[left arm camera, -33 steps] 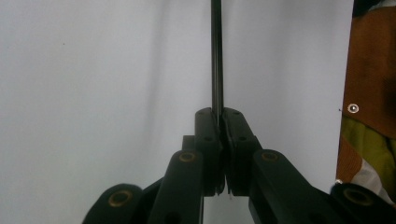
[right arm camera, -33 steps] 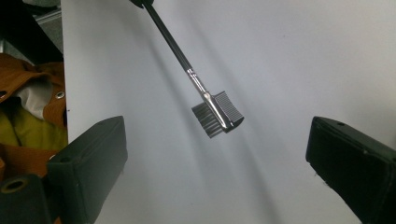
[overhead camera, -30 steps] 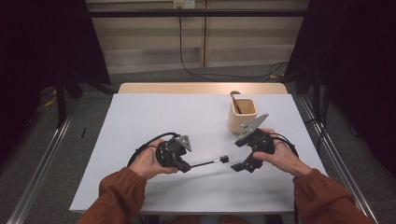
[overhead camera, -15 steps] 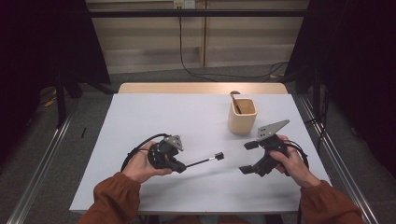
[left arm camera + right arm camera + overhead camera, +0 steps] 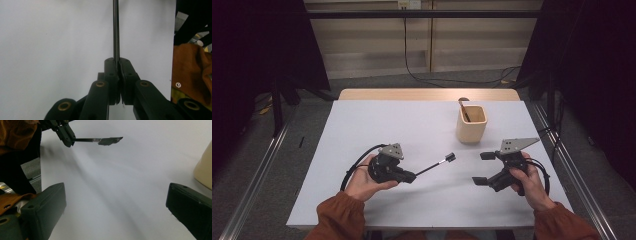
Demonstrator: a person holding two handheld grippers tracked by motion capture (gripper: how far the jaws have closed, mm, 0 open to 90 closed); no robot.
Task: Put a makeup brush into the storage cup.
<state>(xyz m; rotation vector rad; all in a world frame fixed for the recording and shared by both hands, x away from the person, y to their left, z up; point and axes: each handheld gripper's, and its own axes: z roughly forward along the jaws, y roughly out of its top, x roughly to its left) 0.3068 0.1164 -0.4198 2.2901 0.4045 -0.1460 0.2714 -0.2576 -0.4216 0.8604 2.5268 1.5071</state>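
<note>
**Thin rod pinched in the left gripper, right gripper spread wide**

The left gripper (image 5: 409, 176) has its jaws clenched on the near end of a thin rod (image 5: 432, 167); the rod runs straight out from between the jaw tips, up and to the right over the white table (image 5: 362, 125); it is a slim dark shaft with a small black block at its far tip, like a narrow brush; the right gripper (image 5: 483, 168) sits well apart from that tip, jaws released and wide, nothing between them; a beige cup (image 5: 471, 125) stands just beyond it; both hands rest low near the table's front edge.
</note>
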